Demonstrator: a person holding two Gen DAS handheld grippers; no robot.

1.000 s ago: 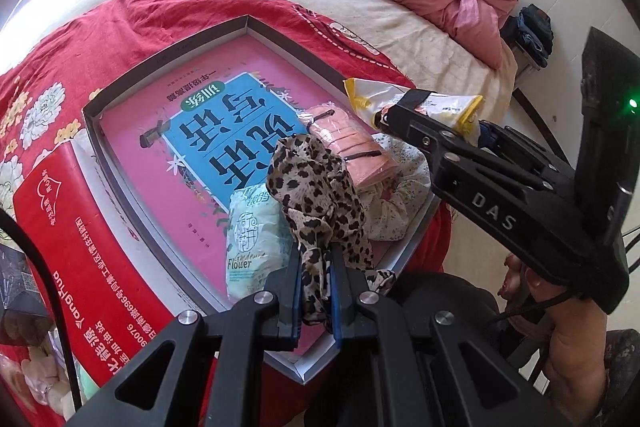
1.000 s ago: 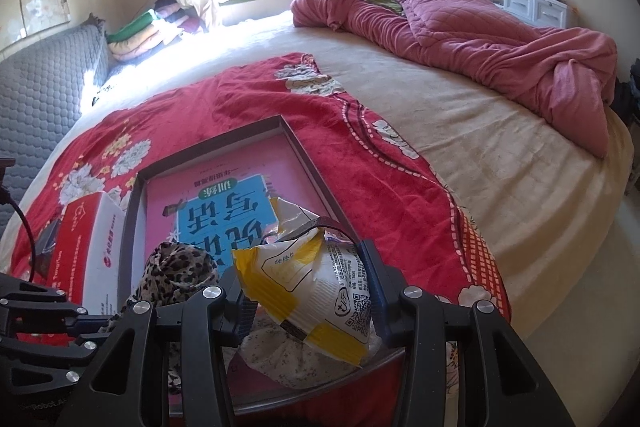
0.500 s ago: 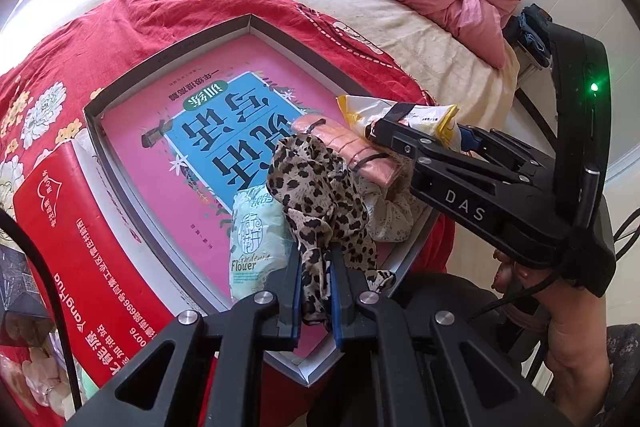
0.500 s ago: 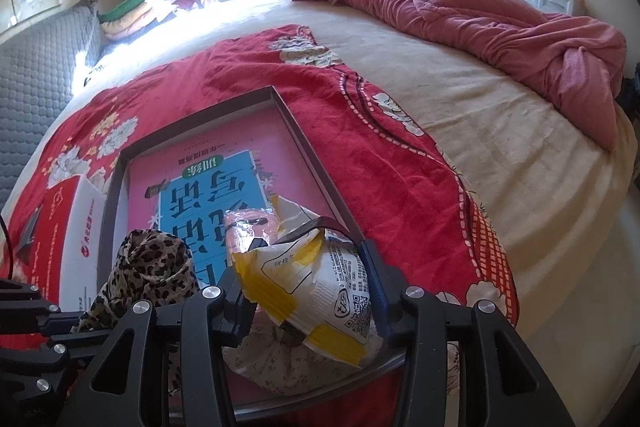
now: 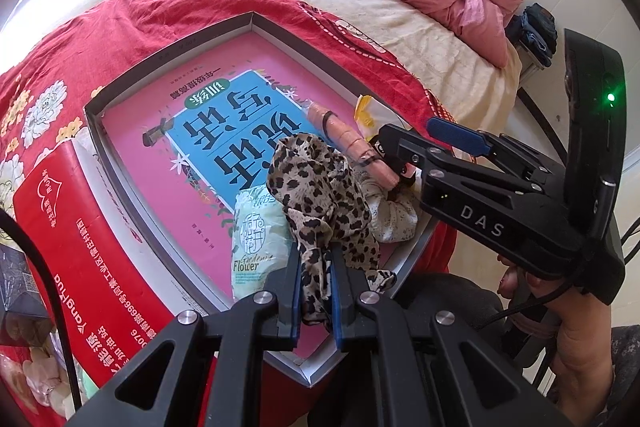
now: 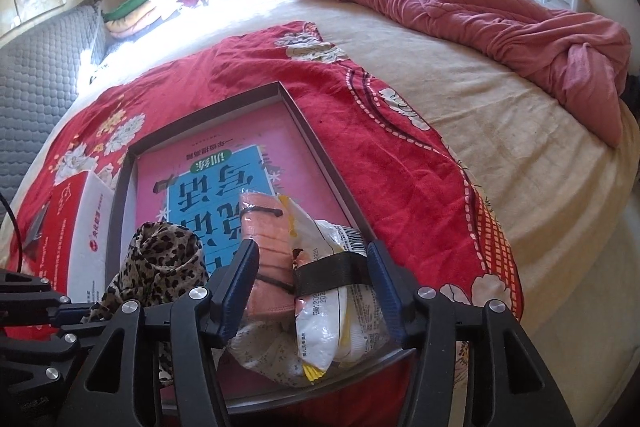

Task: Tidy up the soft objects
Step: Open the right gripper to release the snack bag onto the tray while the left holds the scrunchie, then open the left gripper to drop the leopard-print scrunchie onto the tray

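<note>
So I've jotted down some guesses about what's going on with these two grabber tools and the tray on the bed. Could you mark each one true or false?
1. The left gripper is clamped on the leopard-print cloth. True.
2. The yellow-and-white packet lies outside the tray, on the red bedspread. False: it lies inside the tray, between the right gripper's fingers.
3. The right gripper's jaws are squeezed fully shut. False: they stand apart and have just been opening.
4. A mint-green Flower pack lies in the tray beside the leopard-print cloth. True.
</note>
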